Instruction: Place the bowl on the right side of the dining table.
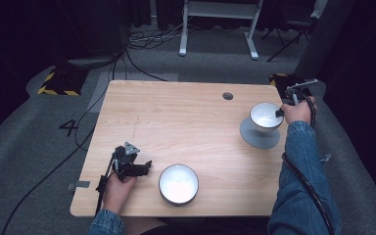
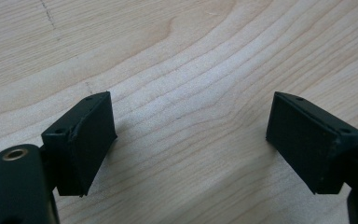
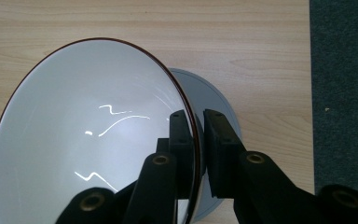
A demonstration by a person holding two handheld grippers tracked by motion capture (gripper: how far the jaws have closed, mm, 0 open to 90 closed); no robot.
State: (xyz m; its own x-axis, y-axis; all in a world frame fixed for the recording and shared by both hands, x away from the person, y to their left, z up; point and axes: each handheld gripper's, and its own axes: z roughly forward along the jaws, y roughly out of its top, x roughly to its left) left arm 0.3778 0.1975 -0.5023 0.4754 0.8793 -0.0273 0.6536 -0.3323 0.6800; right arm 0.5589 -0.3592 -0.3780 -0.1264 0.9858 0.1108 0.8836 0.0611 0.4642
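1. We have the right gripper [image 3: 198, 140] clamped on the rim of a white bowl [image 1: 265, 115] near the right edge of the table [image 1: 176, 122]: one jaw sits inside the wall, one outside, with the rim pinched between them.
2. In the high view the bowl sits above a grey plate [image 1: 254, 137], toward the table's far right corner. We cannot tell whether its foot touches the plate or hangs just clear of it.
3. The grip is on one side only, so we judge the bowl wants to tip away from the jaws. We would keep the wrist level and move slowly.
4. If it is going down onto the plate, we would centre it over the plate before lowering it.
5. We would part the jaws only once the bowl rests flat.
6. The left gripper [image 2: 191, 140] waits near the near left corner, its jaws wide apart with bare wood between them.
7. A second bowl [image 1: 178, 184] sits by the near edge, just right of that gripper. We would keep the left hand [image 1: 117, 188] quiet so nothing nudges it.
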